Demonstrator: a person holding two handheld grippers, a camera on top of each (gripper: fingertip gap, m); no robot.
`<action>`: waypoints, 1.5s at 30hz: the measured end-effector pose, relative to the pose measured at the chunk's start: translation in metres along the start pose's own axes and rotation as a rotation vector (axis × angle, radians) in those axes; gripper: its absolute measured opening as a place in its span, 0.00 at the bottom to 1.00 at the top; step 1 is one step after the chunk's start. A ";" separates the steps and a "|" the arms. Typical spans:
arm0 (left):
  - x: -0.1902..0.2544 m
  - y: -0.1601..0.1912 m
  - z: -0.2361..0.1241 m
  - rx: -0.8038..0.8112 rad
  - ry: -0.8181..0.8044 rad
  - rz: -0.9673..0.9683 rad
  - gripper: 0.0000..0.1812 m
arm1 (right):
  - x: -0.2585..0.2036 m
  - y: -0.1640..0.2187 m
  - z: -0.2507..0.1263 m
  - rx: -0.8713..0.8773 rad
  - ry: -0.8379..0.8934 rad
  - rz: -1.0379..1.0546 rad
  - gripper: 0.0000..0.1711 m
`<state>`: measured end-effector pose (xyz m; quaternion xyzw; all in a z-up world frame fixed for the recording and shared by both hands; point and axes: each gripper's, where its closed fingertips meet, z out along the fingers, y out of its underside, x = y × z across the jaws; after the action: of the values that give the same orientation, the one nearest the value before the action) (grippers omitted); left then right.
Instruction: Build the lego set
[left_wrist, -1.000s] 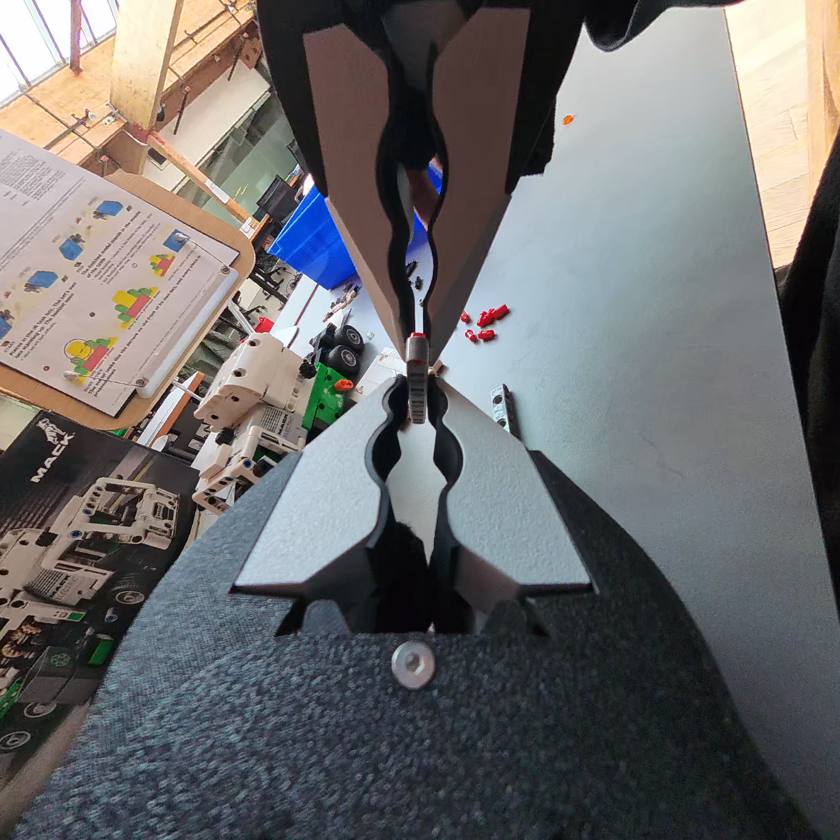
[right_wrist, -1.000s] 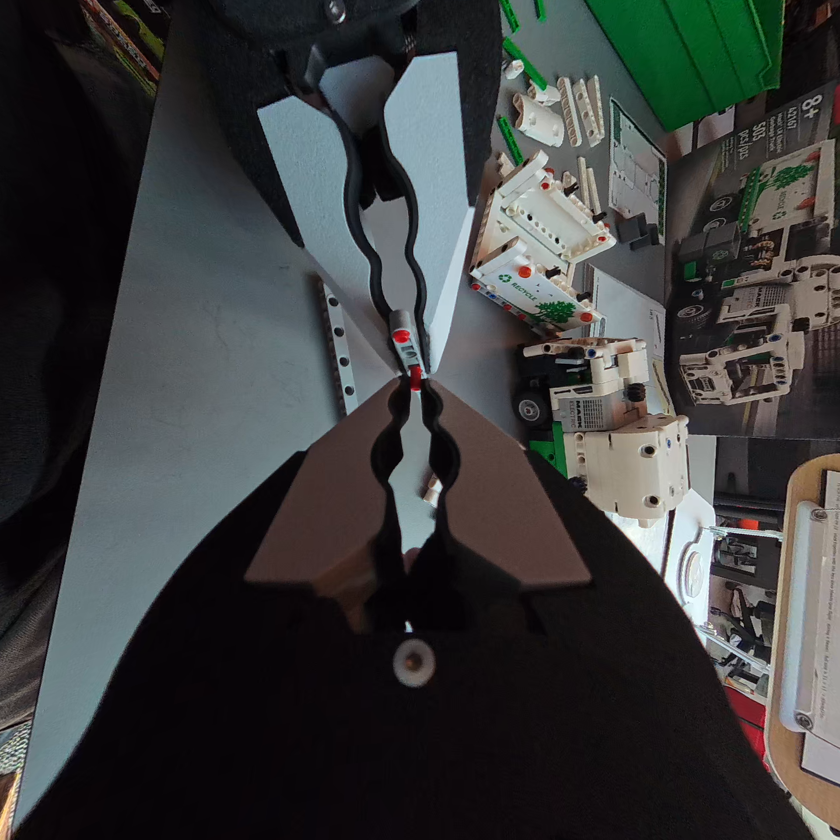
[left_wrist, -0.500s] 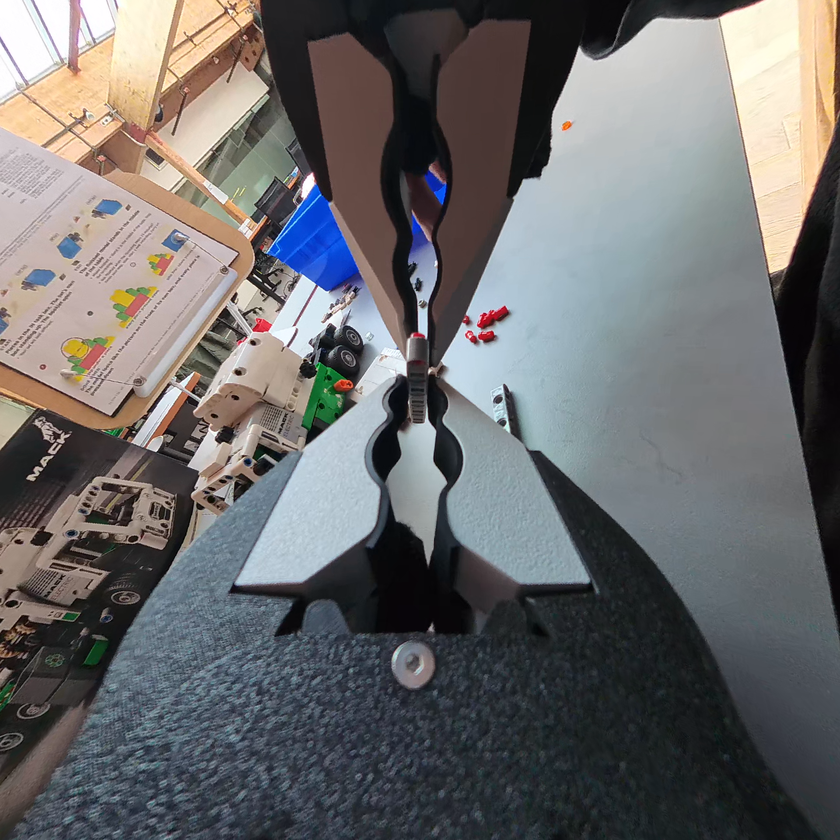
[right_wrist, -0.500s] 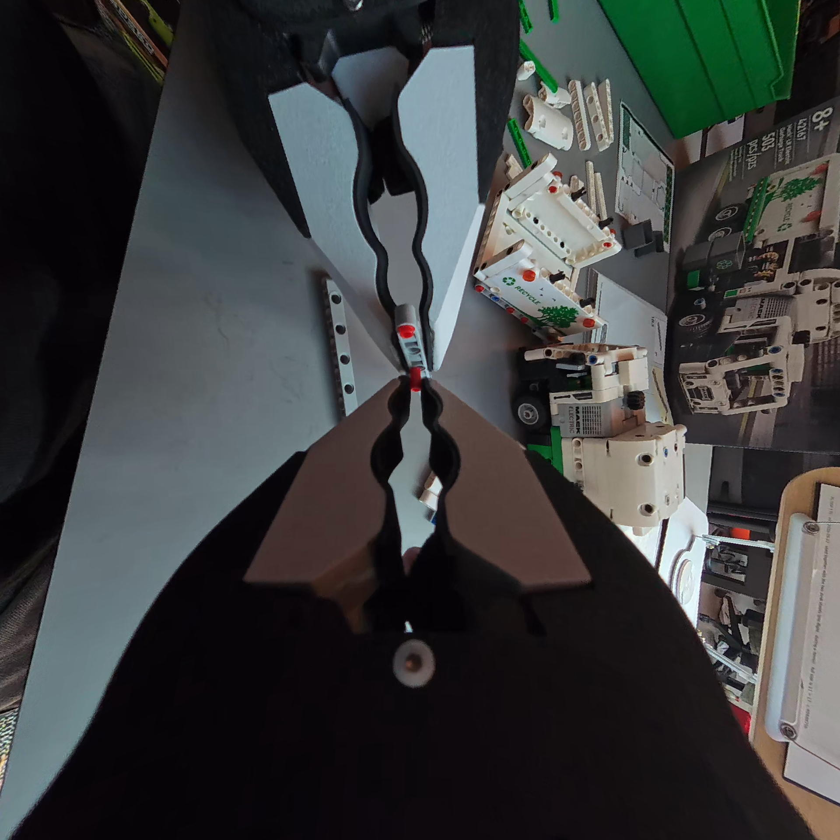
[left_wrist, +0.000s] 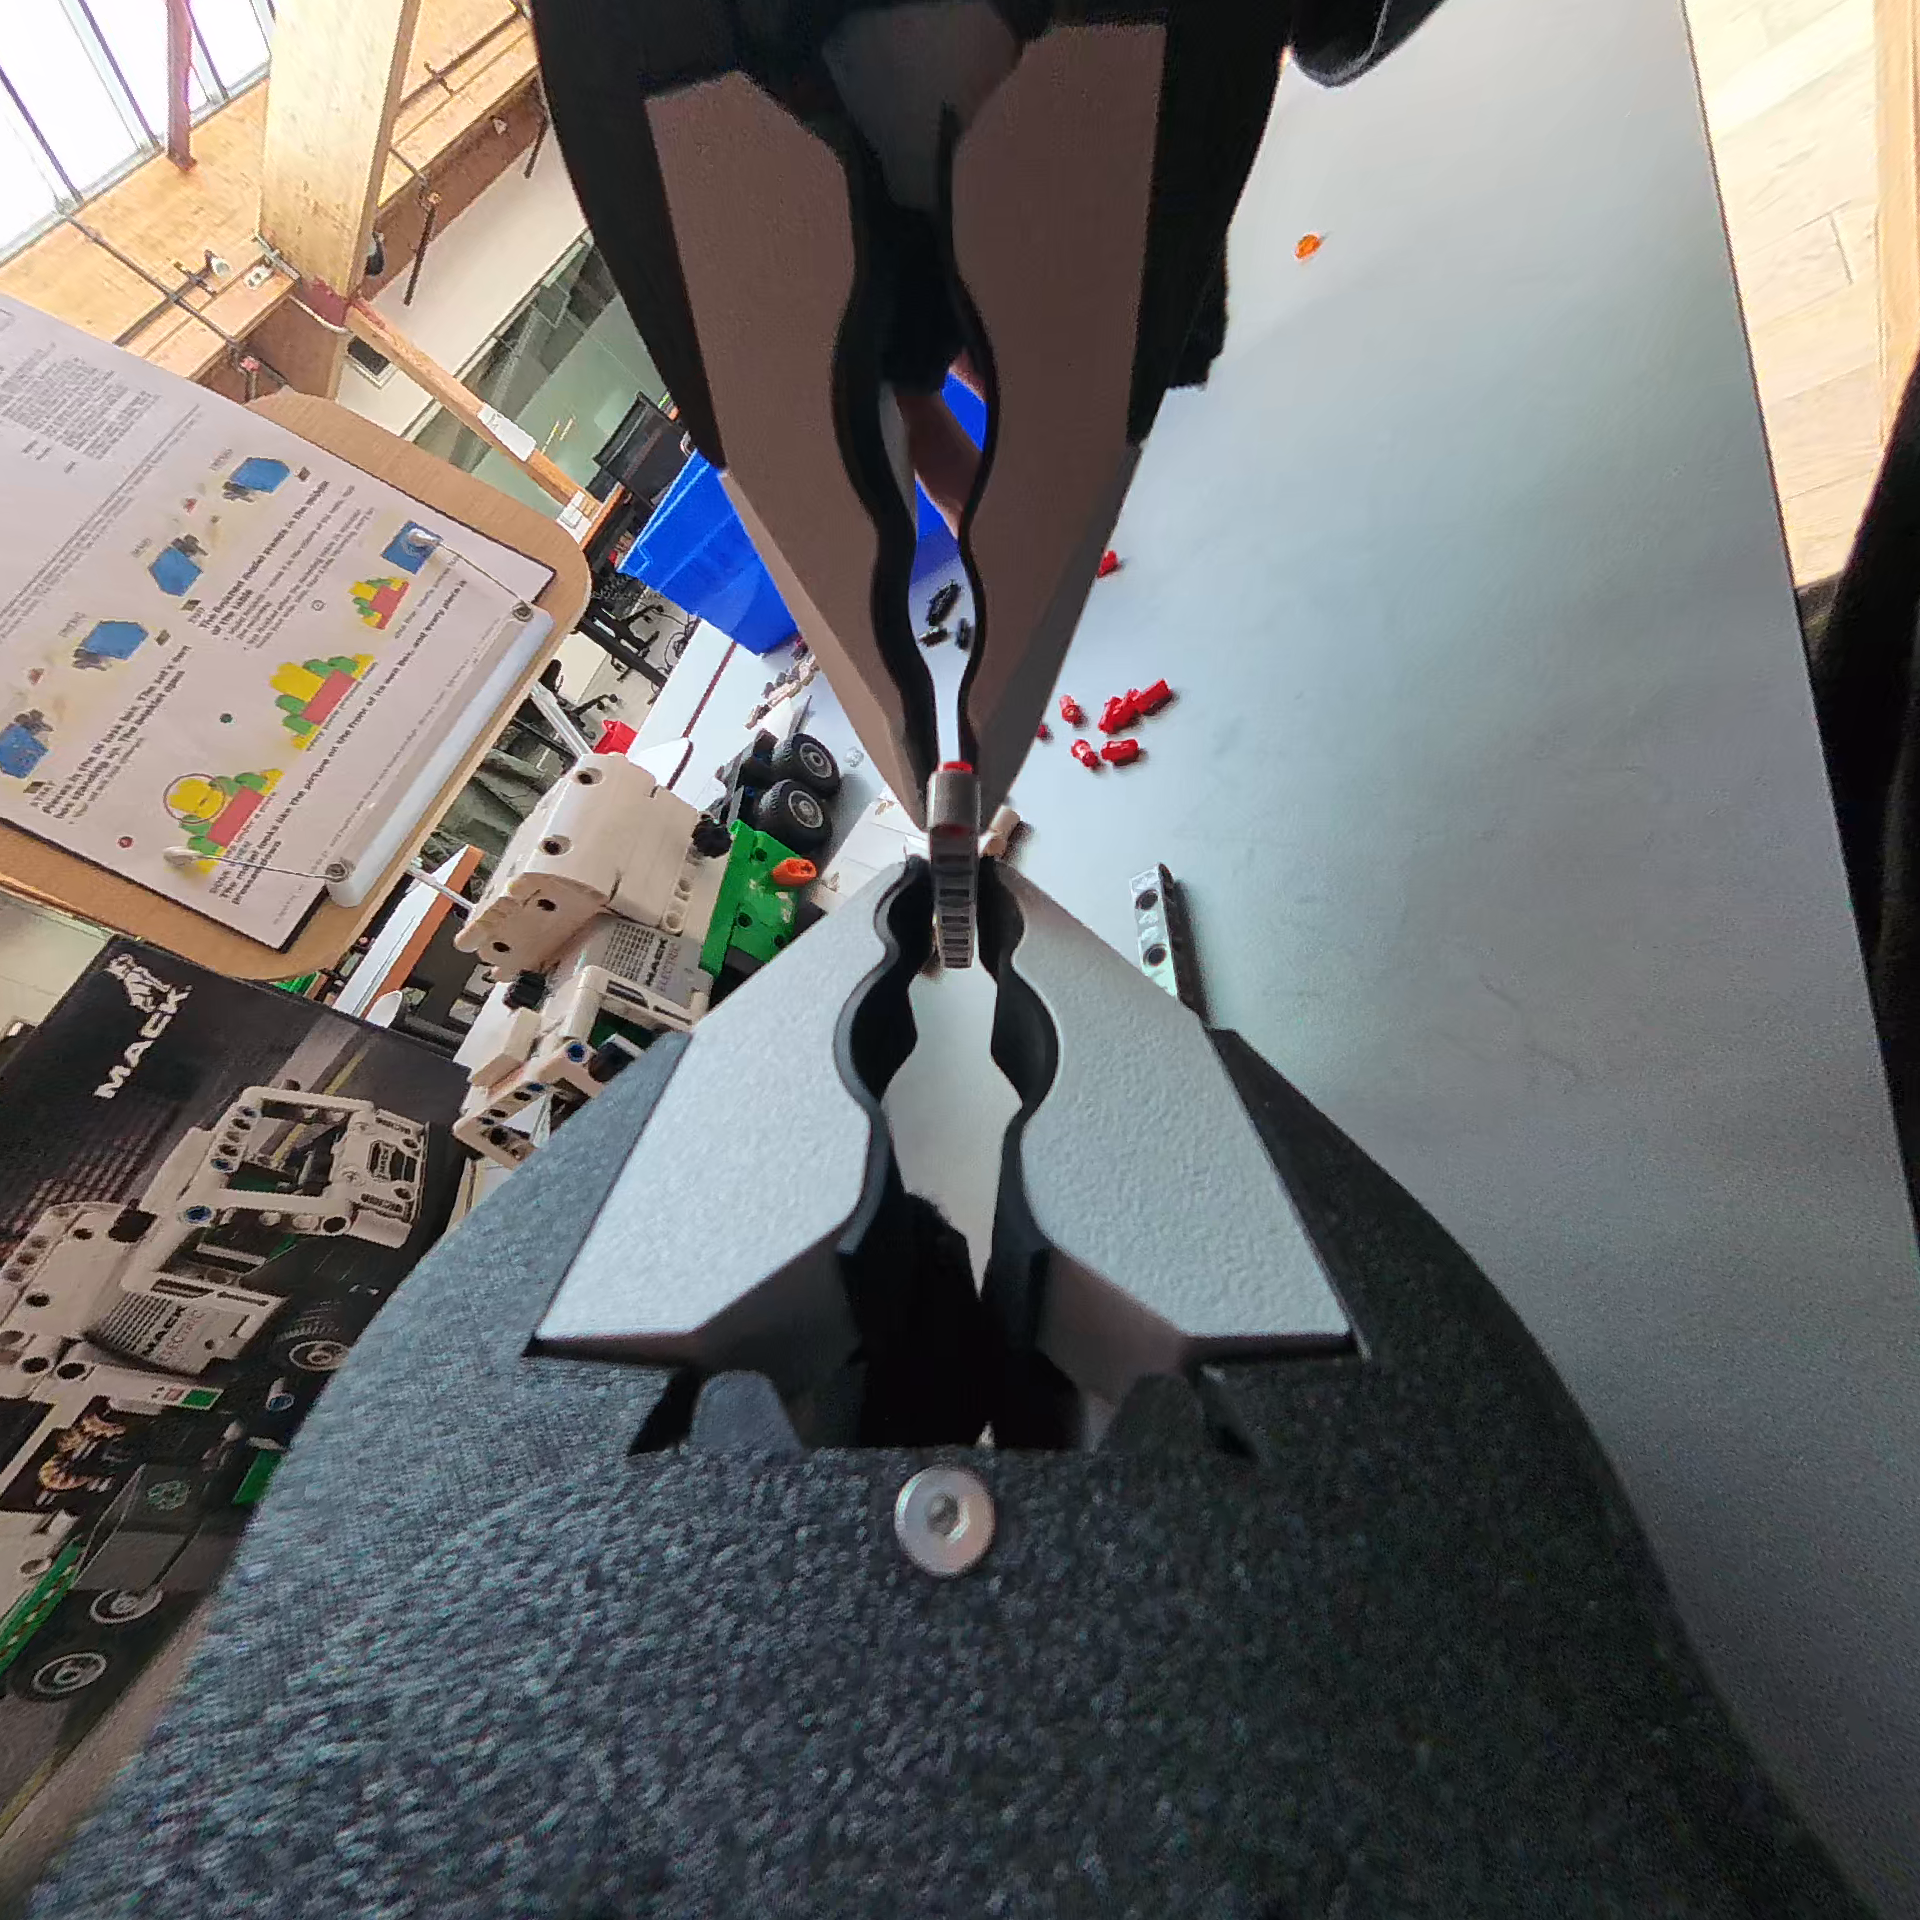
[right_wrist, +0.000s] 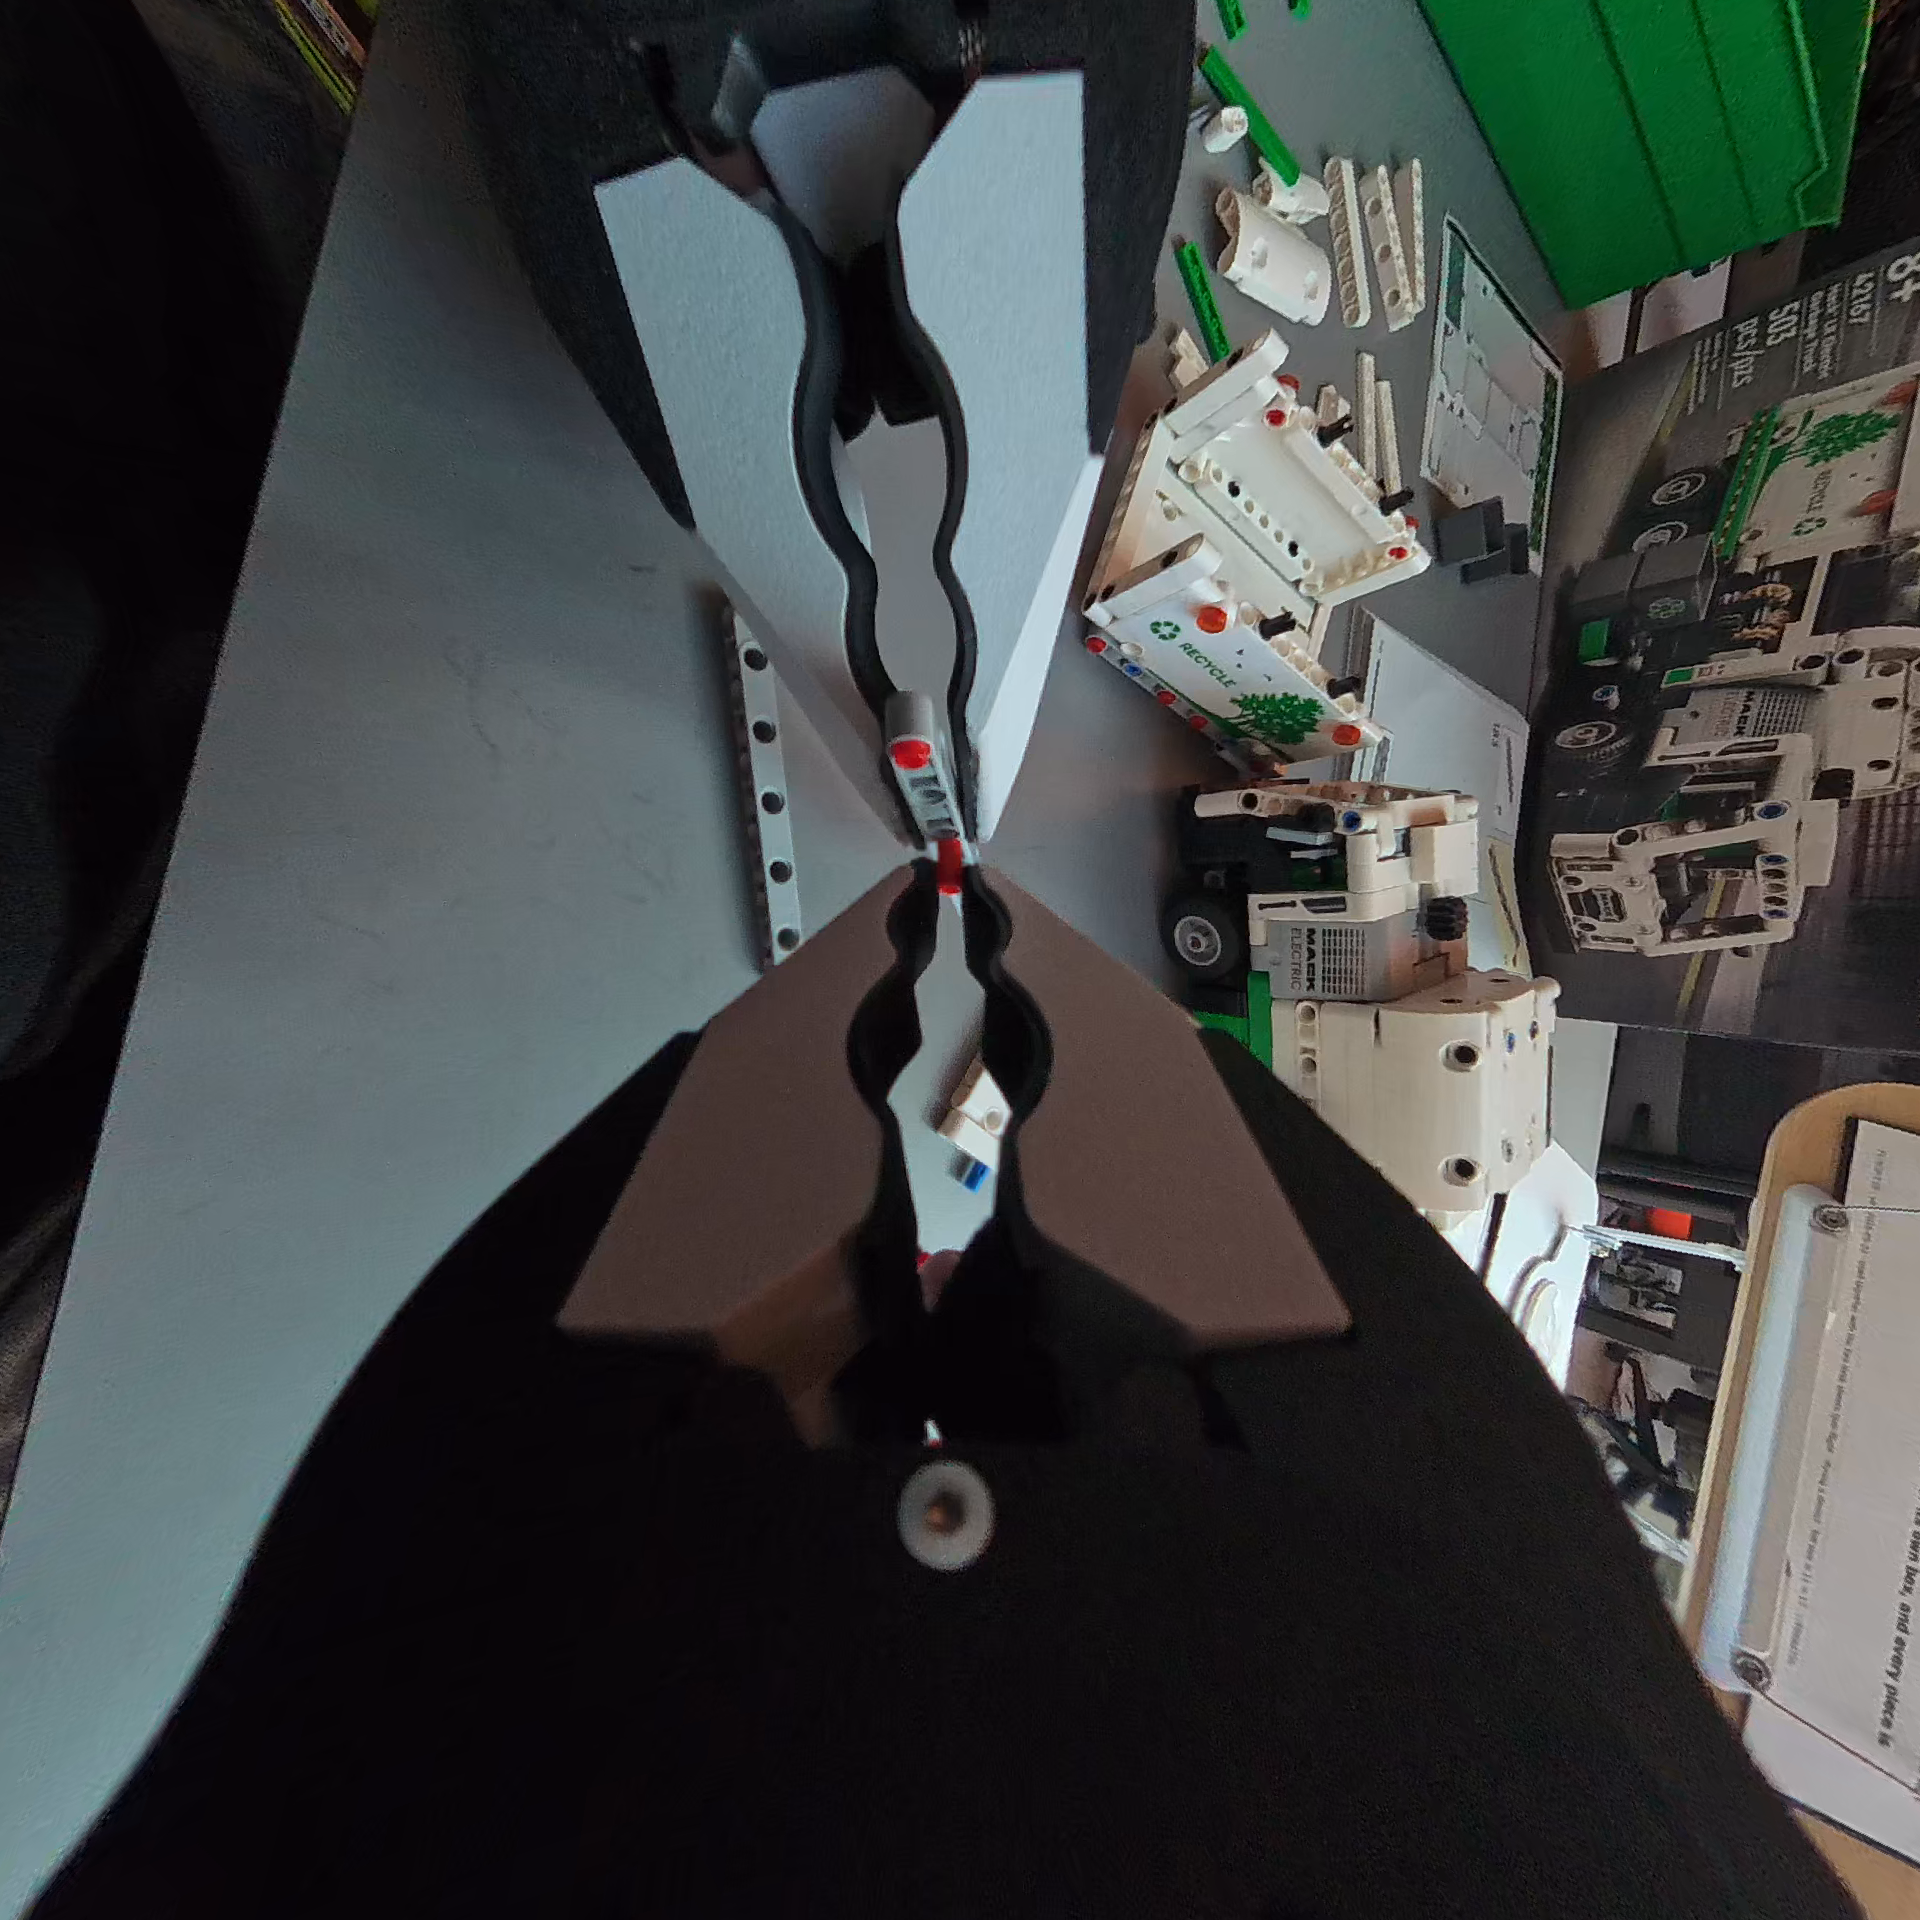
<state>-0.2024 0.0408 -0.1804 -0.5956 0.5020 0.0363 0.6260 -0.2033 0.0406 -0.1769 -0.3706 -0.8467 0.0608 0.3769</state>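
My left gripper (left_wrist: 954, 883), with grey fingers, is shut on a small grey lego piece (left_wrist: 954, 831). My right gripper (right_wrist: 945, 883), with brown fingers, is shut on a red pin (right_wrist: 948, 868). The two grippers meet tip to tip above the grey table (right_wrist: 416, 831). The pin's end touches the end of the grey piece (right_wrist: 925, 790), which carries another red pin on its side. In the left wrist view the right gripper (left_wrist: 951, 774) comes down from the top. In the right wrist view the left gripper (right_wrist: 935, 821) comes down from the top.
A white holed beam (right_wrist: 767, 800) lies on the table under the grippers. A white truck cab (right_wrist: 1382, 987), a white body section (right_wrist: 1236, 582), the set's box (right_wrist: 1745, 623) and a green bin (right_wrist: 1642, 125) lie to the right. Loose red pins (left_wrist: 1117, 717) and a blue bin (left_wrist: 707, 540) lie beyond.
Both grippers stay tip to tip with the same holds. The pair has shifted only slightly over the table.
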 end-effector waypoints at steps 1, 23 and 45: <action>0.000 -0.001 0.000 0.004 0.001 -0.005 0.03 | 0.001 0.002 0.000 -0.009 0.002 -0.005 0.02; 0.003 0.002 0.001 -0.009 0.014 0.027 0.03 | -0.003 -0.004 0.002 0.070 -0.033 0.037 0.02; -0.022 -0.047 -0.030 0.340 0.145 -0.427 0.03 | 0.019 -0.048 -0.042 0.824 -0.270 0.647 0.02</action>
<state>-0.2009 0.0159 -0.1254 -0.5752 0.4074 -0.2238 0.6730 -0.2108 0.0113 -0.1179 -0.4227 -0.6364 0.5477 0.3411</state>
